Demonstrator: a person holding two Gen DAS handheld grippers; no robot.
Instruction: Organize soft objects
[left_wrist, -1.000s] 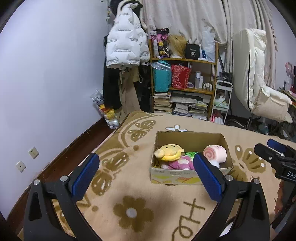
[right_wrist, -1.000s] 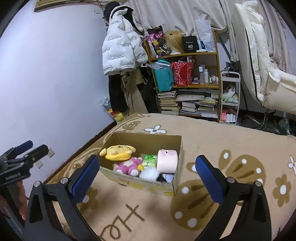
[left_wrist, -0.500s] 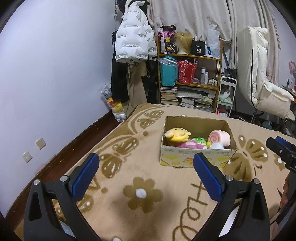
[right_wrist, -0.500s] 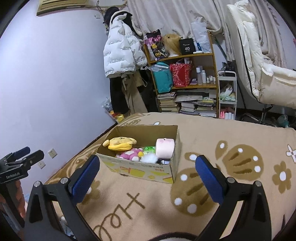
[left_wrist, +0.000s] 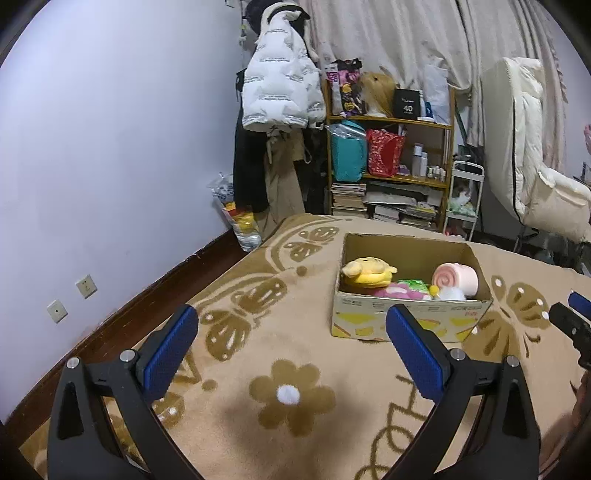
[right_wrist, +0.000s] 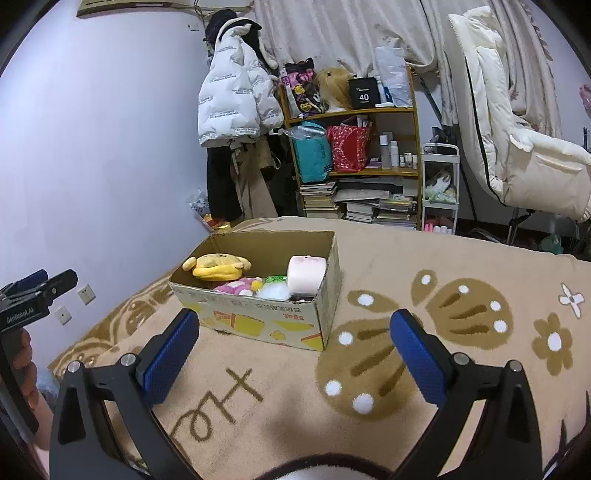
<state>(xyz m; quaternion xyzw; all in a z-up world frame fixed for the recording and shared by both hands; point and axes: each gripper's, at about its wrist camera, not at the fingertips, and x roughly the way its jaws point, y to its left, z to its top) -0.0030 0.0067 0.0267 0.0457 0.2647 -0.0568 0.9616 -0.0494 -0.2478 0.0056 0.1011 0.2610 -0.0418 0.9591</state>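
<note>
Plush toys sit packed in the cardboard box (left_wrist: 408, 318) on the tan blanket (left_wrist: 295, 387), at one o'clock beyond the left gripper (left_wrist: 291, 339), spread and empty; right gripper (right_wrist: 295, 341) likewise spread, the box at eleven o'clock, yellow plush dog (right_wrist: 218, 266) beside pink roll plush (right_wrist: 306, 273)

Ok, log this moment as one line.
left gripper open, empty | right gripper open, empty | soft toys in cardboard box | blanket bare nearby

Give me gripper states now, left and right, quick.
Left gripper: open, empty, above the blanket, short of the cardboard box.
Right gripper: open, empty, also short of the box.
</note>
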